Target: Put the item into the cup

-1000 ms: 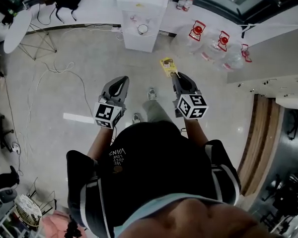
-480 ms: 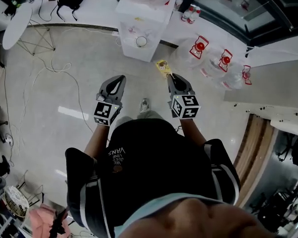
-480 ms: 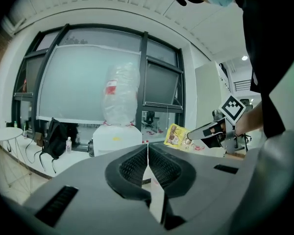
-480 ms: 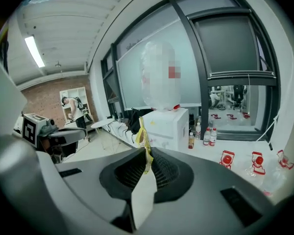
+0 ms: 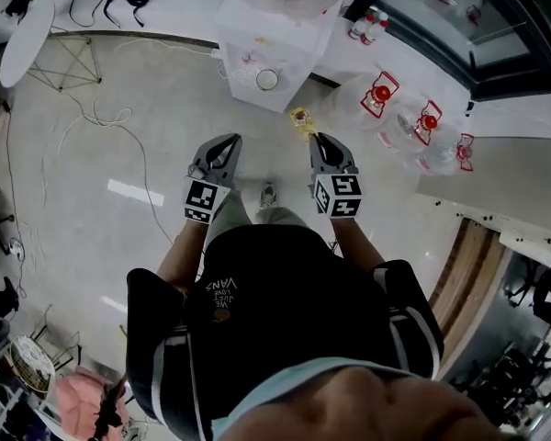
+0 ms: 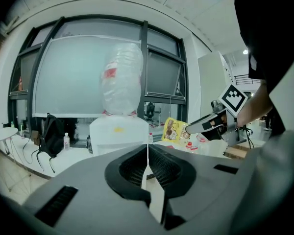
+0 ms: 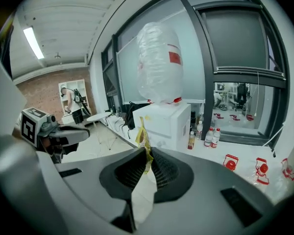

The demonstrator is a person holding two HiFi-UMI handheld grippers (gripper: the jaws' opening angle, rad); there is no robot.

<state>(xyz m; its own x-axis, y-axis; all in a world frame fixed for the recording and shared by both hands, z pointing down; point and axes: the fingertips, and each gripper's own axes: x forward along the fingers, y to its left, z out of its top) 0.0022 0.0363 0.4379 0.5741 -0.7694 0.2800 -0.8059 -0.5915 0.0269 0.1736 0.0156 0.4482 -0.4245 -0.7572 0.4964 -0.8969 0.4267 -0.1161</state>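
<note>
A yellow snack packet (image 5: pixel 301 118) (image 7: pixel 143 135) sticks up from my right gripper (image 5: pixel 318 137) (image 7: pixel 148 153), which is shut on its lower edge. The left gripper view also catches that packet (image 6: pixel 174 130) in the right gripper (image 6: pixel 190 128). A white cup (image 5: pixel 267 79) sits on the ledge of the white water dispenser (image 5: pixel 257 35) just ahead of both grippers, left of the packet. My left gripper (image 5: pixel 222 139) (image 6: pixel 147 149) is shut and holds nothing. It is level with the right one and shows in the right gripper view (image 7: pixel 85 132).
The dispenser (image 6: pixel 118 133) (image 7: pixel 167 121) carries a large inverted clear bottle (image 6: pixel 121 80). Empty red-capped water jugs (image 5: pixel 413 122) lie on the floor to the right. Loose cables (image 5: pixel 110 118) and a round white table (image 5: pixel 23 39) are at the left. A person (image 7: pixel 73 99) stands far off.
Both grippers have come closer to the dispenser, the packet nearing the cup. The right gripper keeps its hold on the packet. The left stays shut.
</note>
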